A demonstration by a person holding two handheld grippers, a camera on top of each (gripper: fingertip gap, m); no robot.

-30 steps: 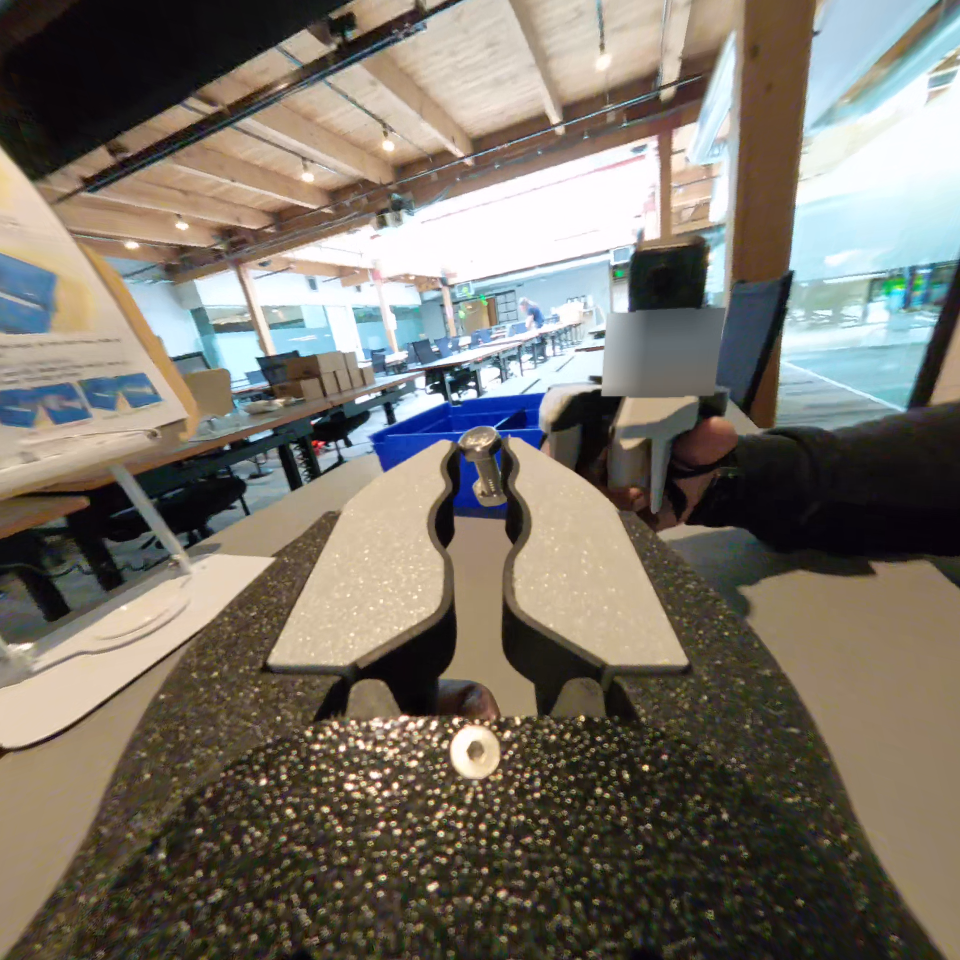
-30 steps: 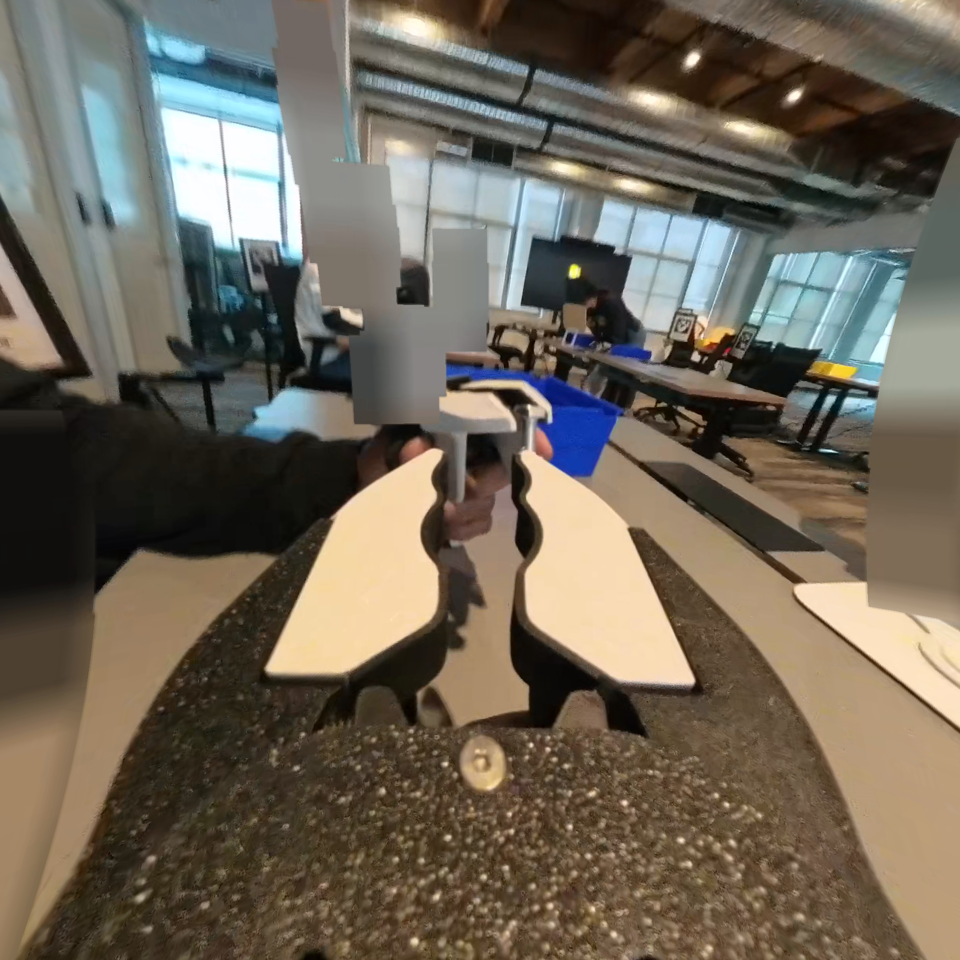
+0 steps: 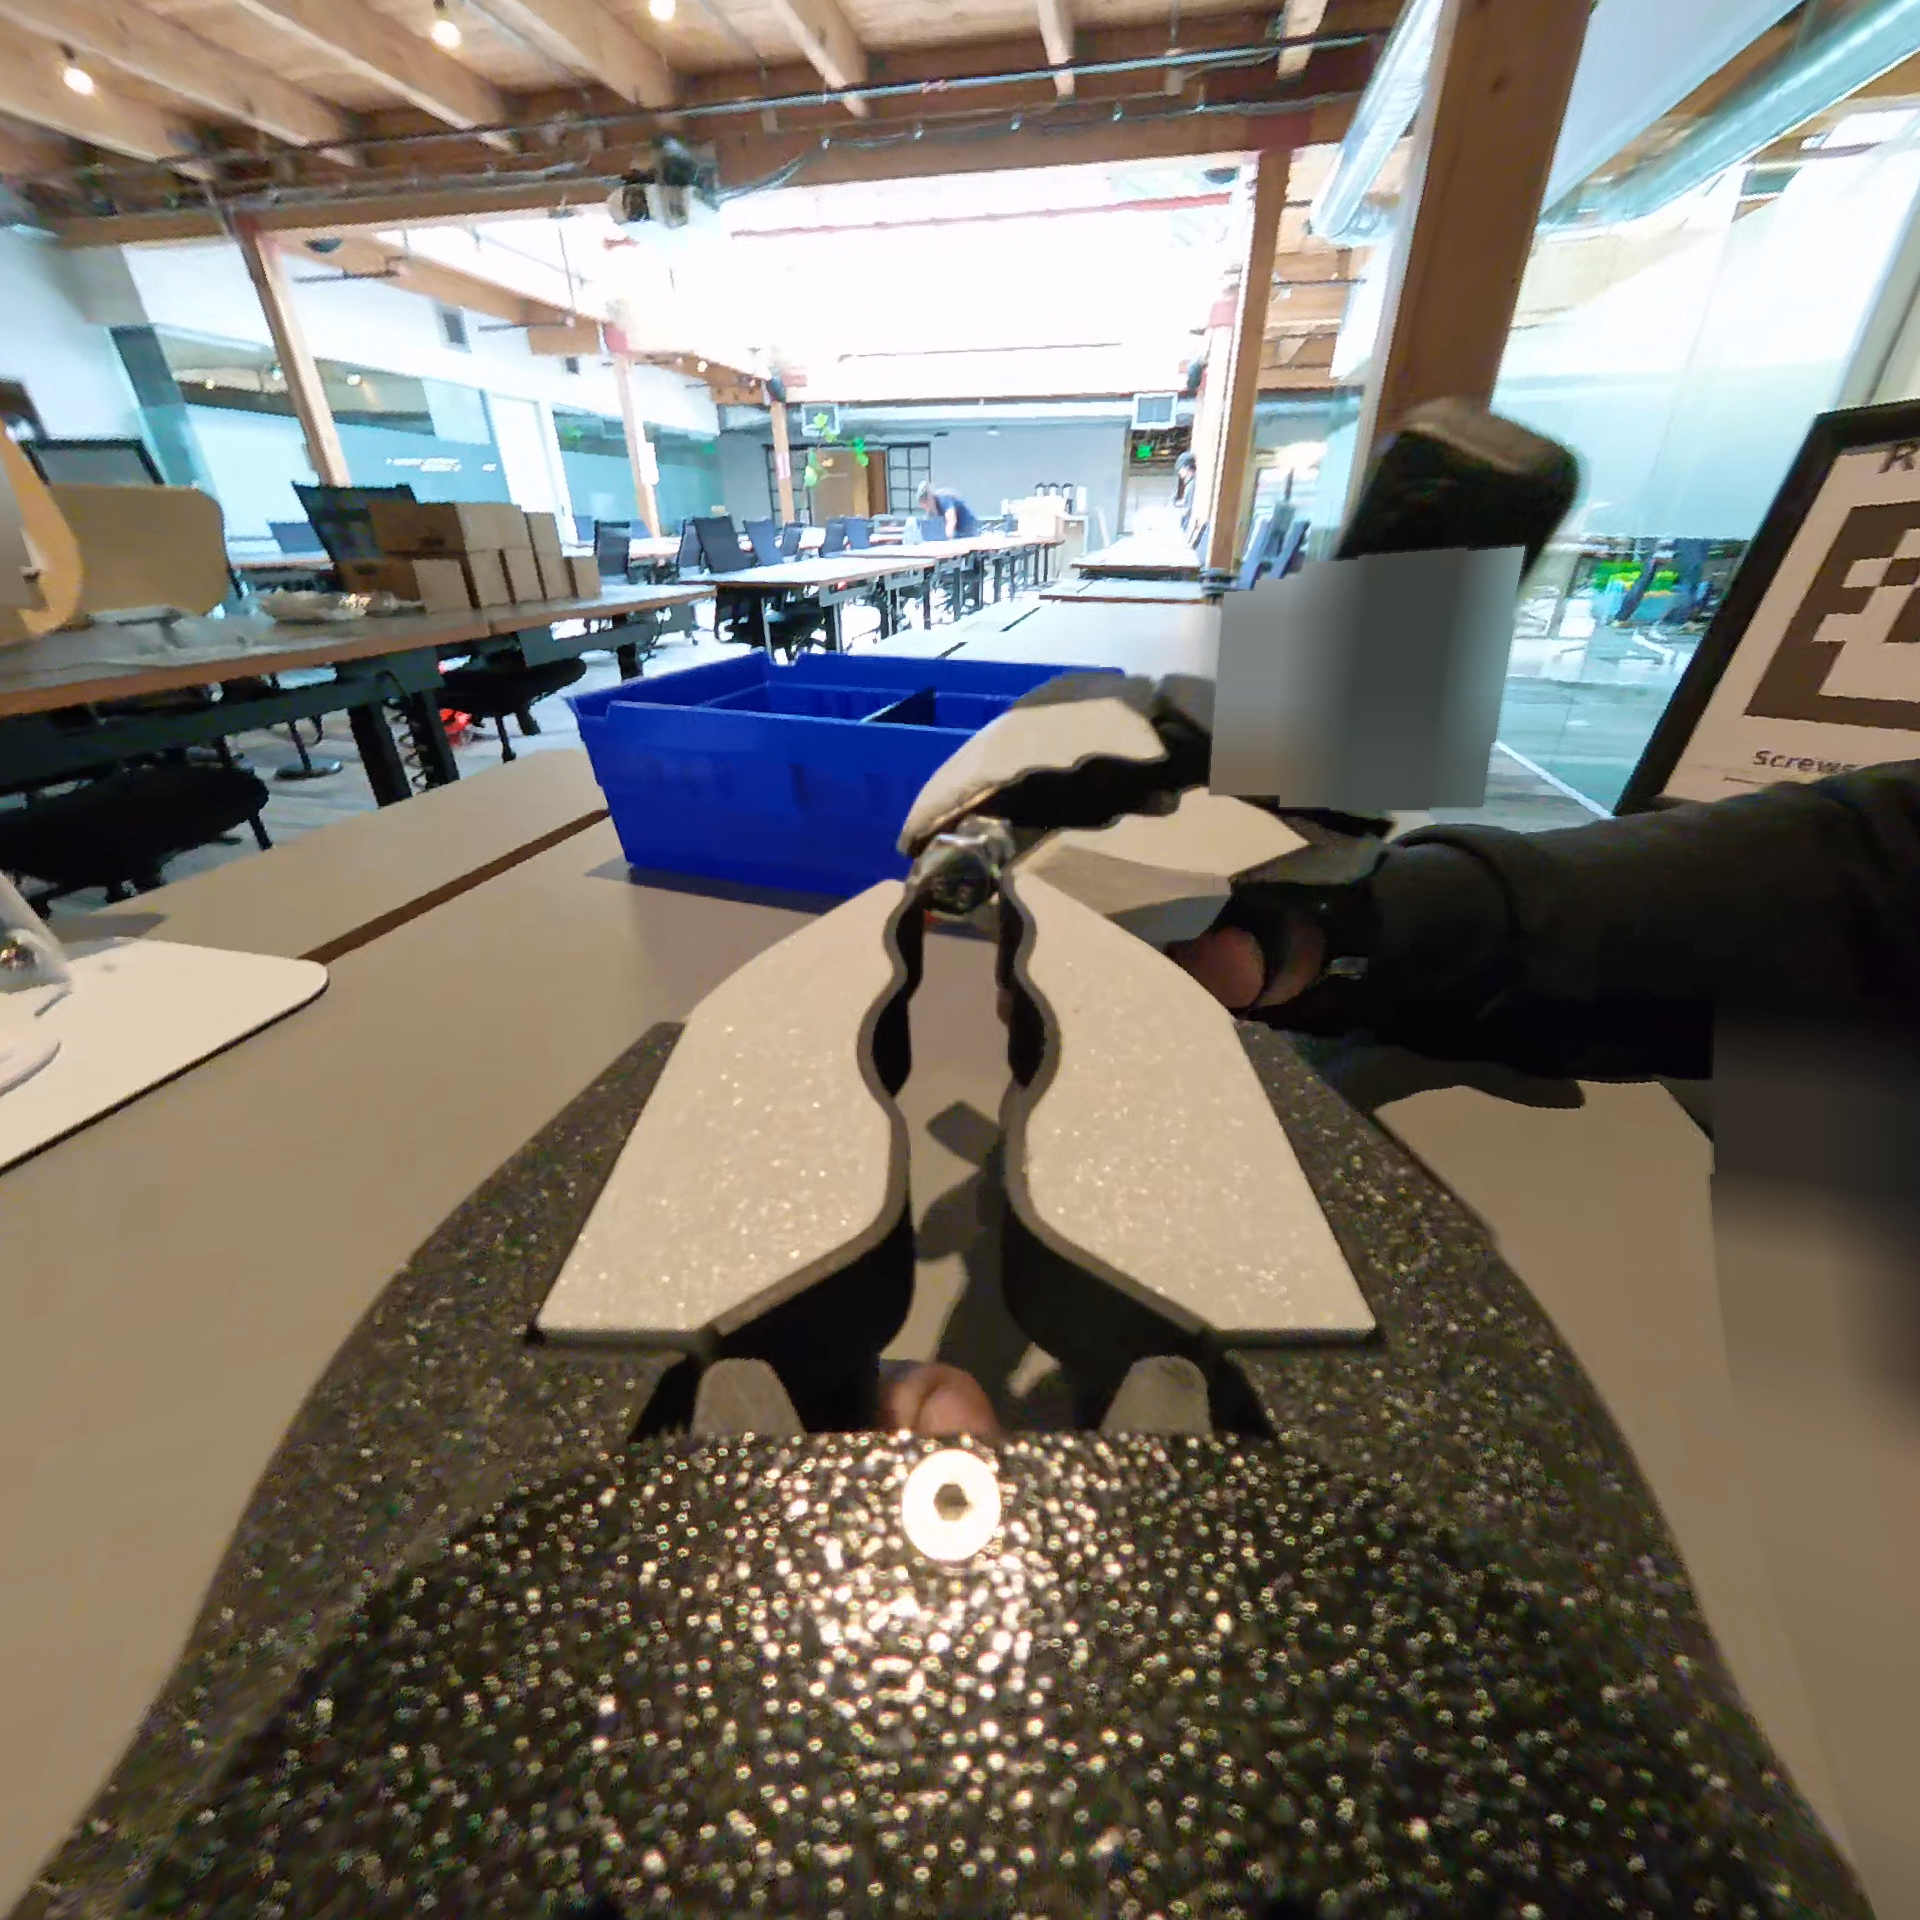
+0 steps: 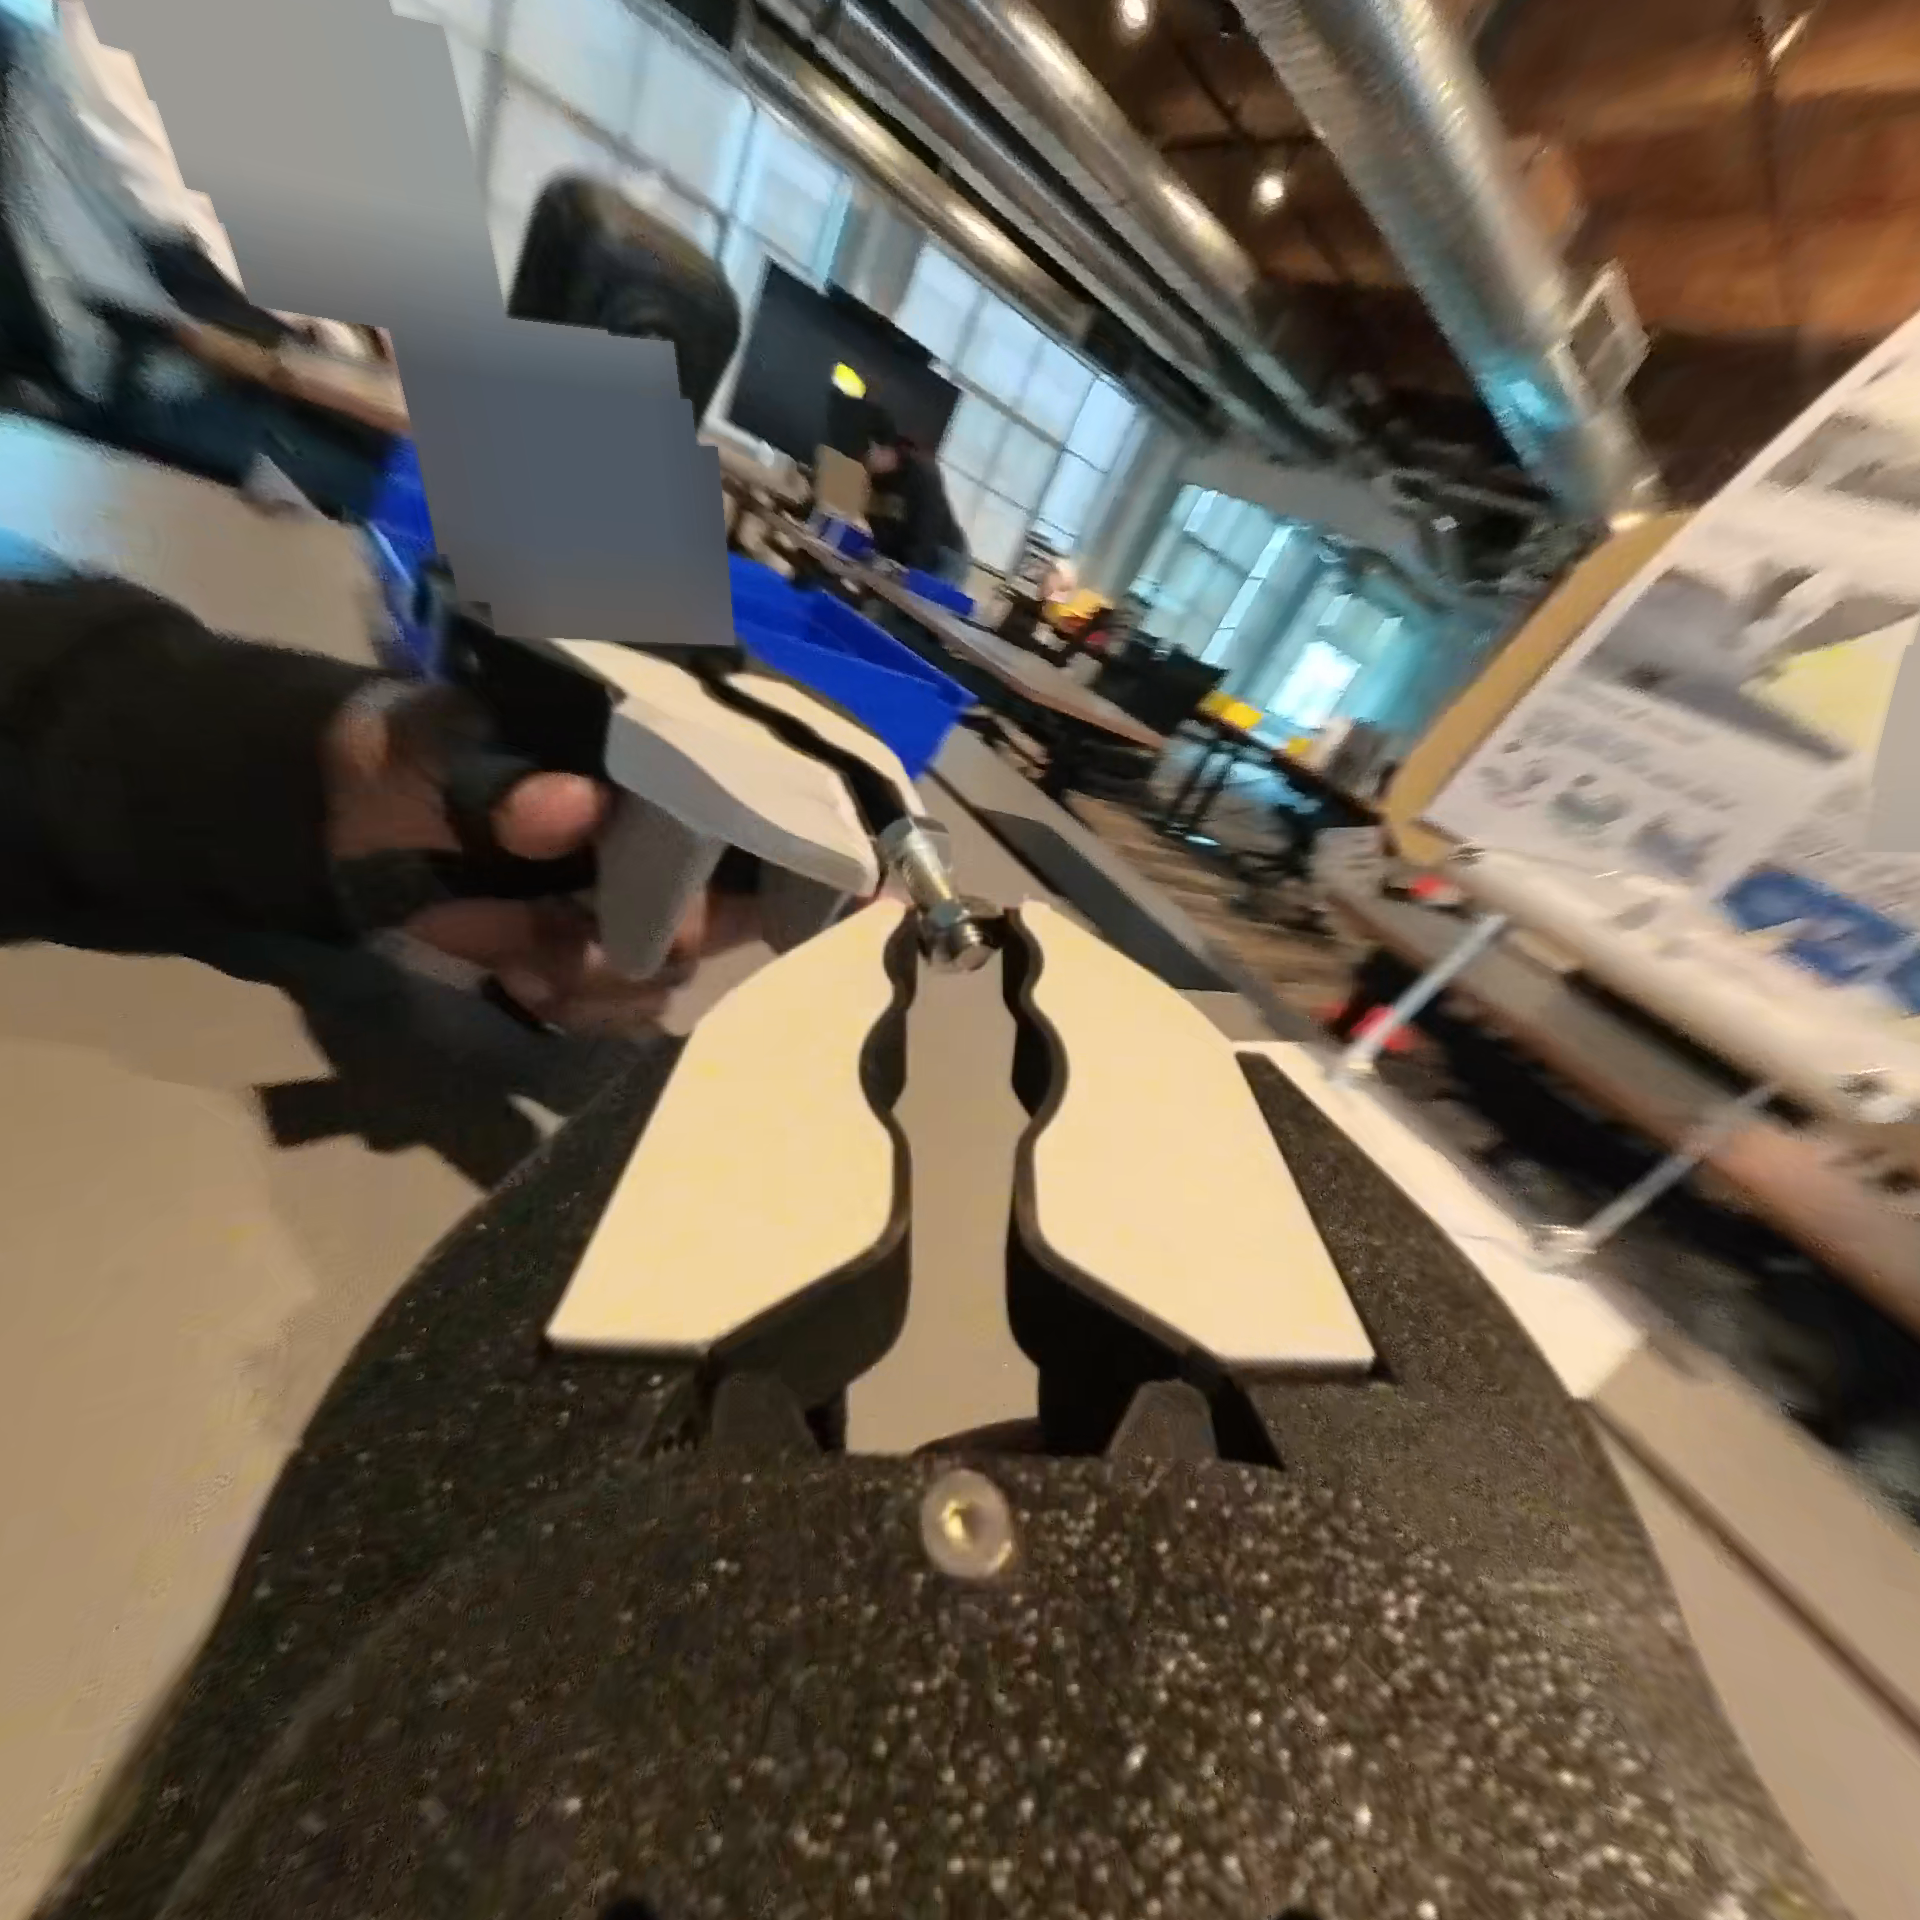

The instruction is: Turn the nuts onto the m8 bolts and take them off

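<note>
A silver M8 bolt (image 3: 964, 862) is pinched between the tips of my left gripper (image 3: 951, 896), which is shut on it above the grey table. In the right wrist view the bolt (image 4: 914, 862) slants from the left gripper (image 4: 881, 836) down to my right gripper (image 4: 961, 932). The right gripper is shut on the nut (image 4: 958, 930) at the bolt's lower end. In the left wrist view the right gripper (image 3: 940, 831) reaches in from the right, held by a gloved hand (image 3: 1299, 935), and its fingers cover most of the nut.
A blue divided bin (image 3: 790, 769) stands on the table (image 3: 416, 1039) just beyond the grippers. A white stand base (image 3: 135, 1018) lies at the left, and a framed sign (image 3: 1818, 623) stands at the right. A poster on a clear stand (image 4: 1714, 675) stands right of the right gripper.
The two grippers have come together. The right gripper's tips, apart from the bolt before, now close around its nut end. The bolt has gone from upright to slanted. The right view is tilted and blurred.
</note>
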